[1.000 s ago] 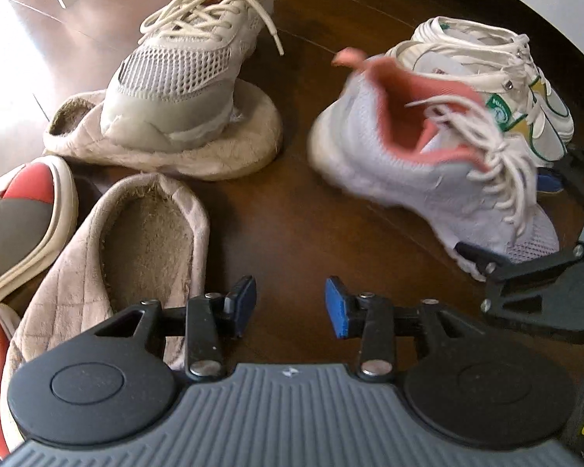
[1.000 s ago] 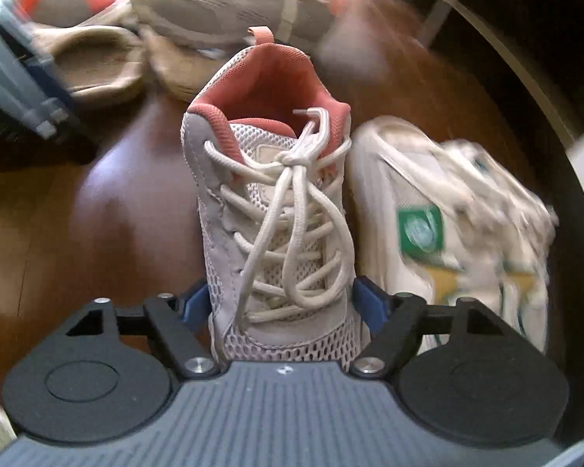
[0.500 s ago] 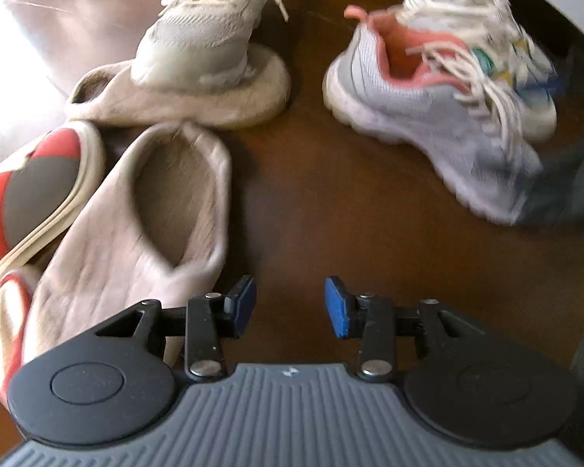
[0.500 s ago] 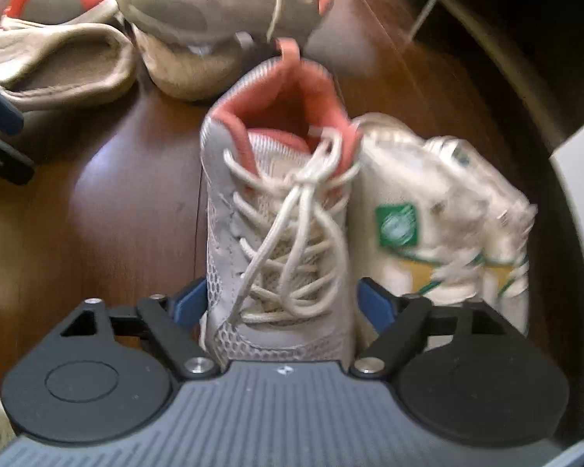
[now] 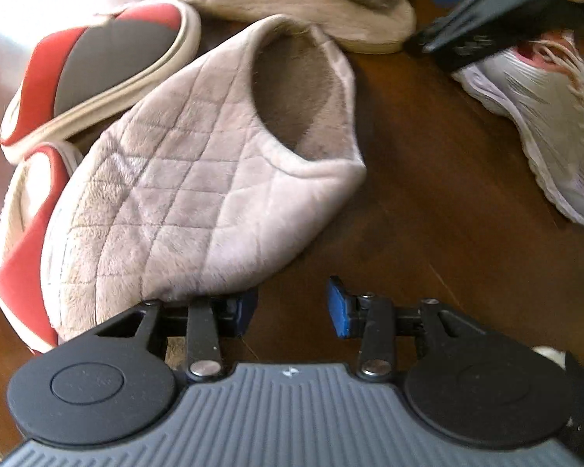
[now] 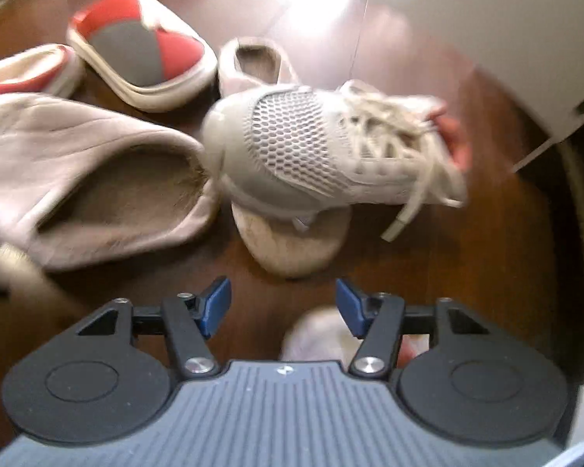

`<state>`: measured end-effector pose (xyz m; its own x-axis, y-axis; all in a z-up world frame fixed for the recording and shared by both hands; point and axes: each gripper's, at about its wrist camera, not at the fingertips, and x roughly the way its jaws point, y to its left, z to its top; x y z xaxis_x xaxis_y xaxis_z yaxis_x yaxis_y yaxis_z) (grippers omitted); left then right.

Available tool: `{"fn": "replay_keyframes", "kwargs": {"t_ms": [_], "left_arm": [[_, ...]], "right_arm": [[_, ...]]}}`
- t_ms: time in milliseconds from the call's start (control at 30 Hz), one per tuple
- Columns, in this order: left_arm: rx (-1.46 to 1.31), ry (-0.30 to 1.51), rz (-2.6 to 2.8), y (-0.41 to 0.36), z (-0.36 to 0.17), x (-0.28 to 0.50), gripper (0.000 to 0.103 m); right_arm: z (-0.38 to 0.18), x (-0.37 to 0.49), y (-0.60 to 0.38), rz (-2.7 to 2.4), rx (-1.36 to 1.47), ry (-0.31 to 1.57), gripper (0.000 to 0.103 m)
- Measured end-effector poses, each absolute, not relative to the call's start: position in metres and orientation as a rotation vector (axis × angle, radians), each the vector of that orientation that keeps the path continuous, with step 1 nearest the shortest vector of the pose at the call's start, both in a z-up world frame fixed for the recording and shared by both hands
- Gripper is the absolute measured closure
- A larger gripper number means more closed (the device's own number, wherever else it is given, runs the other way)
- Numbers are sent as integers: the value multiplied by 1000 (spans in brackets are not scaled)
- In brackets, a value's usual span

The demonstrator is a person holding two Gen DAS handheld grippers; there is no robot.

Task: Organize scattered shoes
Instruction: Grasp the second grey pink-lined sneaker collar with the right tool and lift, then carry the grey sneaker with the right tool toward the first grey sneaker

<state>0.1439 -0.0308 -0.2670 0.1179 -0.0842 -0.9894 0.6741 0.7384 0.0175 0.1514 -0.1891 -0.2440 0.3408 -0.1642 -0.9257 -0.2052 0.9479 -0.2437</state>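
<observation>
My left gripper [image 5: 290, 307] is open and empty, low over the floor, its left finger at the toe of a quilted beige slipper [image 5: 198, 179]. Two red and grey slippers [image 5: 97, 62] lie left of it. A second beige slipper [image 5: 292, 4] lies behind. A white sneaker with pink lining [image 5: 545, 116] rests at the right. My right gripper [image 6: 282, 305] is open and empty. It faces a grey mesh sneaker [image 6: 311, 148] that lies across the second beige slipper [image 6: 292, 241]. The quilted slipper [image 6: 97, 183] is to its left.
The floor [image 5: 428, 233] is dark brown wood. My right gripper's body shows dark and blurred at the top right of the left wrist view [image 5: 498, 11]. A white cabinet [image 6: 486, 19] stands at the far right. A red and grey slipper [image 6: 140, 50] lies at the back.
My right gripper has let go of the pink-lined sneaker and swung left toward the grey mesh sneaker. My left gripper has moved down and left to the quilted slipper.
</observation>
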Motion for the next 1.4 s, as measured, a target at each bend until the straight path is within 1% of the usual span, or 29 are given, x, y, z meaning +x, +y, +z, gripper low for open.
{"fn": "replay_keyframes", "kwargs": {"t_ms": [33,67,100,200,233,367,467,500,533,567,633,667,700,767,833,933,967,1000,1033,1067,1100,1133,1167,1200,1233,1300,1333,1400], "left_arm": [[530,1352,-583,-29,-268,149,72],[513,1356,-564,-26,-268,155,89],[474,1369,-532,-20,-269,168,96],[368,1391,-512,-8,-267,195,96],[358,1376,-501,-5,-266,204,96],[376,1300,-425,-1,-262,233,96],[362,1240,-312,10,-261,270,96],[380,1226,-282,11,-261,276,95],[410,1208,-244,13,-261,283,94],[430,1201,-230,14,-261,285,93],[437,1196,-243,19,-258,285,93],[431,1197,-261,21,-257,281,90],[427,1196,-282,23,-255,276,77],[428,1181,-319,22,-253,263,57],[439,1161,-353,16,-252,252,57],[426,1161,-399,9,-243,243,57],[420,1160,-408,5,-241,243,57],[410,1154,-421,-2,-237,243,57],[403,1146,-432,-8,-233,244,57],[402,1140,-439,-10,-231,245,57],[401,1131,-450,-14,-230,244,57],[401,1123,-460,-16,-228,244,57],[402,1121,-467,-18,-227,243,57],[405,1119,-476,-19,-226,242,57],[413,1120,-484,-20,-225,240,57],[440,1123,-493,-16,-221,233,57],[454,1123,-496,-14,-219,230,57],[480,1122,-497,-14,-218,224,57]], "right_arm": [[-249,160,-187,30,-351,1227,50],[-255,168,-186,32,-357,1225,52],[-260,177,-184,35,-362,1222,54],[-265,201,-179,57,-336,1186,56],[-265,206,-177,60,-339,1167,58],[-263,236,-165,94,-334,1096,58],[-264,260,-162,117,-307,1062,58],[-259,264,-164,142,-280,1035,58],[-255,262,-167,156,-265,1027,54],[-247,255,-171,174,-237,1009,47],[-234,243,-180,203,-197,982,41],[-222,231,-191,229,-162,957,39],[-212,223,-202,228,-133,930,37],[-193,215,-228,200,-71,881,31],[-177,225,-265,133,36,834,25],[-169,254,-297,59,207,812,24],[-174,265,-305,44,275,811,25],[-186,285,-318,-6,417,825,26],[-193,293,-321,-34,472,836,28],[-203,301,-324,-76,541,839,32],[-213,309,-327,-118,610,841,33],[-227,314,-329,-162,708,834,39],[-233,317,-330,-179,744,845,65],[-249,320,-330,-205,815,890,74],[-255,316,-328,-192,852,871,82],[-267,308,-324,-163,917,832,84],[-257,303,-315,-98,792,800,84],[-239,293,-308,23,702,748,86]]}}
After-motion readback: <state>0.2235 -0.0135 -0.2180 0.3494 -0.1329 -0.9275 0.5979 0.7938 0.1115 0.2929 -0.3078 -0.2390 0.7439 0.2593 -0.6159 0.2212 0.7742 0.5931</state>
